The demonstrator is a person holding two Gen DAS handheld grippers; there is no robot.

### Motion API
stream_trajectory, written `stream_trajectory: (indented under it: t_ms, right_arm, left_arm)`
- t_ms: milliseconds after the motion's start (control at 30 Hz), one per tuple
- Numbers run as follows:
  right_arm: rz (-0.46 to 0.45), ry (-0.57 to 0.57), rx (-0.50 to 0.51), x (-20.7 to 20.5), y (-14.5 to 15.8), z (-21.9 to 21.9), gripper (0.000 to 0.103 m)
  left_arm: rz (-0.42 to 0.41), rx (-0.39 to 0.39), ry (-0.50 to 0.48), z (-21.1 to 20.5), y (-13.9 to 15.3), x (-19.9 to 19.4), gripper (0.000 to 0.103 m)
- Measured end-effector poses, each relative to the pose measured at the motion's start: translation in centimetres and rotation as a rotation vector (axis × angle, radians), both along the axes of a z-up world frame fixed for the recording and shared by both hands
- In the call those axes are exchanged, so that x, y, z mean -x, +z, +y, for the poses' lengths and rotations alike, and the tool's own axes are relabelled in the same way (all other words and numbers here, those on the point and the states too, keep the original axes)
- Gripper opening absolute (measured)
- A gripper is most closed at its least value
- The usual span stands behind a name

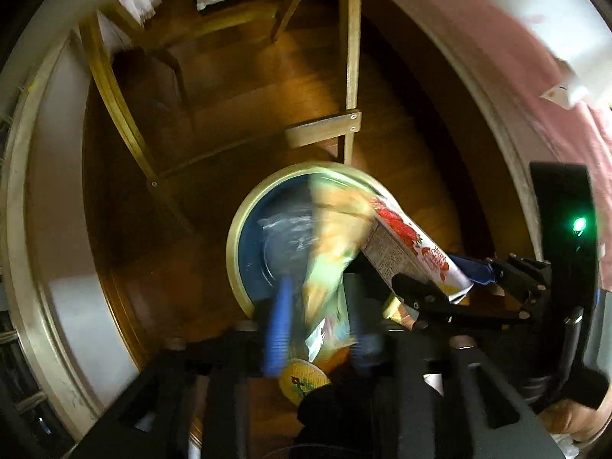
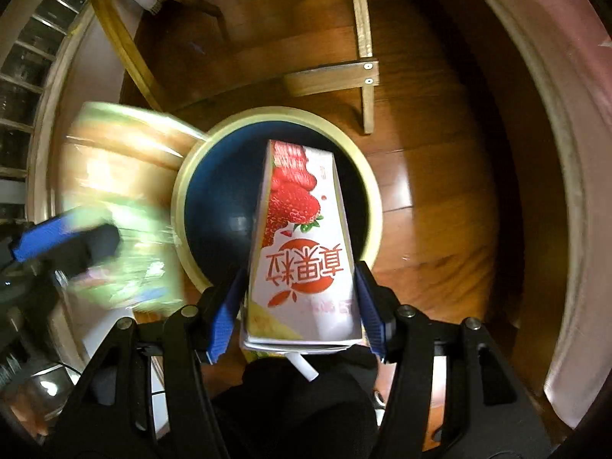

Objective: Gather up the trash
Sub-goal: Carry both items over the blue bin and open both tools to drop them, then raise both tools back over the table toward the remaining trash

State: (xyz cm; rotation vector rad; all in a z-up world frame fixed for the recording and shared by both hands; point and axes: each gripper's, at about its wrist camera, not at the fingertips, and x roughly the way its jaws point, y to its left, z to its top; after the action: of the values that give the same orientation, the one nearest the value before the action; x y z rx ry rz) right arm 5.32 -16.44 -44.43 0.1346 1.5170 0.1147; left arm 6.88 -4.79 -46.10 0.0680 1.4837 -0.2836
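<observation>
Nearest the lens, right gripper (image 2: pixel 296 313) w/ blue pads (image 2: pixel 221 325) clamped on both sides of a strawberry drink carton (image 2: pixel 302 244), white straw (image 2: pixel 304 369) jutting from its near end. Carton points down, its far end over the mouth of a round trash bin (image 2: pixel 373 206), cream rim, dark blue inside. Bin stands on a wood floor (image 2: pixel 440 191), just beside the foot of a wooden frame (image 2: pixel 363 76).

Left gripper (image 1: pixel 319 329), in its own view, has a blurred green-and-yellow snack bag (image 1: pixel 332 244) between its blue fingers (image 1: pixel 277 329); jaws stand partly apart, and motion blur leaves it unclear whether pads press the bag. Bag hangs over the bin's near rim (image 1: pixel 235 229), its lower part above the blue interior, next to the carton (image 1: pixel 405 241). Clear plastic film (image 1: pixel 283 229) already lies inside the bin.

Right gripper (image 1: pixel 470 287) shows at the left view's right side, carton in its grip, slanting over the bin's right rim. Left tool (image 2: pixel 65 244) and bag (image 2: pixel 122 199) smear past the bin's left rim in the right view. A pale curved edge (image 2: pixel 573 191) rings the floor on both sides.
</observation>
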Motion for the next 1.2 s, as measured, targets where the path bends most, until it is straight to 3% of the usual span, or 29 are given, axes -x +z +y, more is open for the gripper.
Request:
stream_trajectory:
  t_ms: [67,100,167,267,500,633,900,1200]
  right_arm:
    - [0.008,-0.011,-0.031,-0.7,-1.0,-0.1,0.054]
    - [0.008,-0.018,-0.036,-1.0,-1.2,-0.2,0.059]
    - [0.010,-0.025,-0.047,-1.6,-1.6,-0.8,0.068]
    - [-0.009,-0.030,-0.053,-2.0,-1.0,-0.9,0.069]
    - [-0.028,-0.032,-0.051,-1.9,2.5,-1.1,0.069]
    - [-0.035,-0.033,-0.048,-1.2,7.0,-1.2,0.069]
    - [-0.079,-0.030,-0.029,-0.3,18.0,-1.1,0.069]
    - [-0.191,0.102,0.020,-0.2,32.2,0.7,0.069]
  left_arm:
    - [-0.005,0.013,0.016,1.0,-1.0,-0.1,0.079]
    - [-0.008,0.022,0.031,1.5,-1.4,-0.3,0.085]
    - [-0.011,0.036,0.047,2.0,-1.4,-0.5,0.085]
    - [-0.049,0.040,0.055,2.7,-0.8,-0.7,0.085]
    - [-0.122,0.014,0.052,3.2,5.5,1.1,0.085]
    - [-0.136,0.013,0.074,3.2,9.8,1.6,0.085]
    - [-0.214,0.033,0.073,3.4,21.6,3.6,0.085]
    - [-0.339,0.080,0.096,4.0,35.4,5.1,0.085]
